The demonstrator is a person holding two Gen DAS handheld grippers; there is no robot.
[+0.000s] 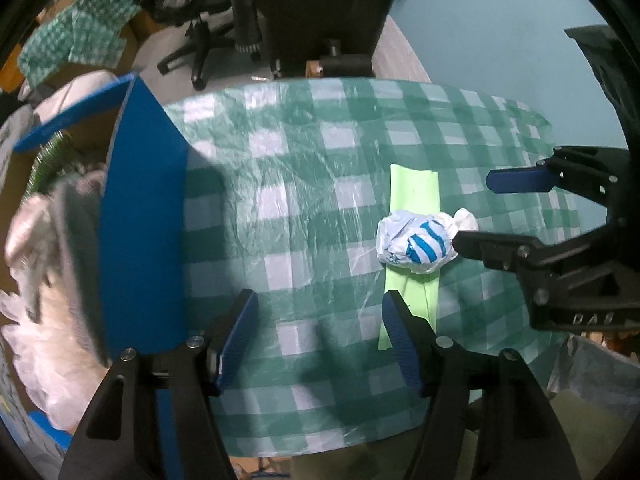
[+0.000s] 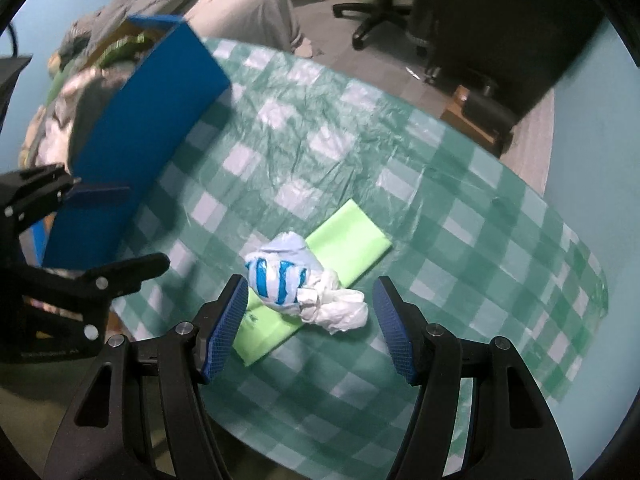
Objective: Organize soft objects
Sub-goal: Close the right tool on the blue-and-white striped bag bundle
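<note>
Both grippers hang over a round table [image 1: 304,168] draped in a green-and-white checked plastic cloth, jaws spread and holding nothing. Left gripper [image 1: 318,312] stands over bare cloth, its right blue pad [image 1: 400,340] overlapping the near end of a lime-green folded sheet [image 1: 416,188]. Right gripper [image 2: 308,296] straddles a crumpled plastic bag [image 2: 288,280], white with blue stripes, without pressing on it; the bag's white twisted tail [image 2: 340,312] trails toward the right pad.

The bag lies on the green sheet, about midway along its length. In the left wrist view the sheet's long axis runs nearly straight away from the camera; in the right wrist view it runs diagonally, from lower left to upper right. The bag's own length lies crosswise to it, striped end toward the left gripper, tail toward the right one.

Raised letters reading "DAS" show on the black body of the right gripper [image 1: 480,216] as seen from the left wrist. Faint dark marks on the sheet are too small to read.

At the table's left edge stands a blue-walled box [image 1: 144,216] heaped with soft items, blurred. Office chairs [image 1: 200,12] stand beyond.
</note>
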